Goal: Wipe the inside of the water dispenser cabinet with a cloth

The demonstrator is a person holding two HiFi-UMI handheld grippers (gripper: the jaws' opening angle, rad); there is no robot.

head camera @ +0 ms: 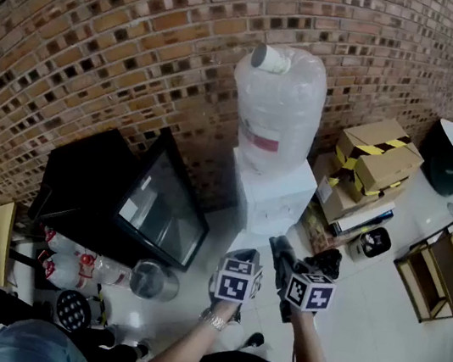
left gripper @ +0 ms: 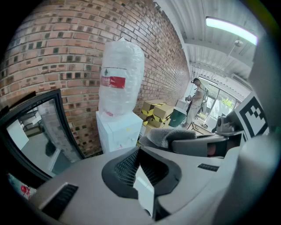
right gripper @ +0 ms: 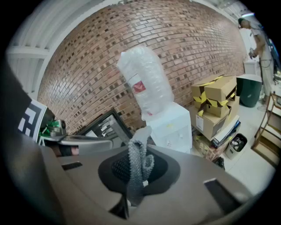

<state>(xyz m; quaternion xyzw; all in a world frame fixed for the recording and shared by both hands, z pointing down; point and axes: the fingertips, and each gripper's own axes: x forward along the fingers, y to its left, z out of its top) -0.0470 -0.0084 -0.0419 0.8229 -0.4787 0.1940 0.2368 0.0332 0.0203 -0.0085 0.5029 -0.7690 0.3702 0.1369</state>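
Closest to the camera are the two hand-held tools, held side by side in front of the person. On the left, the left gripper (left gripper: pixel 139 176) has its jaws drawn together with nothing between them. To its right, the right gripper (right gripper: pixel 139 154) is clamped on a grey knobbly cloth (right gripper: pixel 136 169), which stands up in a bunched fold from between the jaws.

Beyond them, going left to right along the brick wall (head camera: pixel 103 43): a black unit with a glass door (head camera: pixel 162 208) standing ajar, then the white water dispenser (head camera: pixel 273 199) carrying a large clear bottle (head camera: pixel 277 107), then a stack of cardboard boxes (head camera: pixel 376 162) just beside it.

Both tools are short of the dispenser and pointed toward it, touching nothing. Its lower front, where the cabinet would be, sits behind the tools in the head view, so I cannot tell whether its door is open or closed.

As for progress, the cloth is in the grip, and that looks like the only part done. Reaching the cabinet, getting it open if it is closed, and all of the wiping inside appear to be left.
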